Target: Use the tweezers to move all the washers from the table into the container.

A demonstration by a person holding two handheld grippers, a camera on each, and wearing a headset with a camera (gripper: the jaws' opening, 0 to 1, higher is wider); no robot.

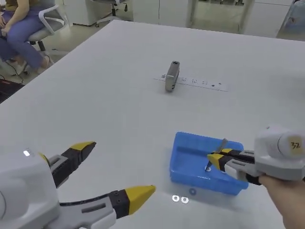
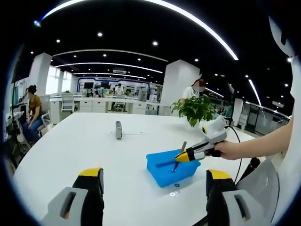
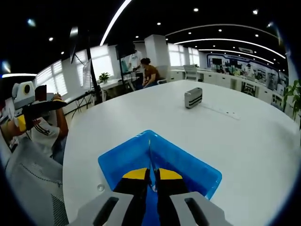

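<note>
The right gripper has its jaws clenched on the tweezers. In the right gripper view the yellow tips sit almost together with the thin steel legs between them. The tweezers slant down into the blue container, and their points are low over its floor. Whether they pinch a washer I cannot tell; the tip is too small to read. The left gripper holds nothing. Its jaws are spread wide and it hovers over the bare table, well apart from the container.

The task looks part done at best. The tweezers are in hand and over the container, which suits a drop-off. I can make out no washer lying inside it, though the gripper hides part of the floor. The washers on the table lie just beside the container's near wall, so more trips are needed, by my reckoning one pick and drop for each.

Counts:
- One pair of tweezers and one container.
- Two grippers.
- Two silver washers touching or nearly so. A third ring lies closer to the wall, bluish and likely a washer too.

Farther off on the table stands a metal block beside a flat white strip. Neither seems to belong to the task.
</note>
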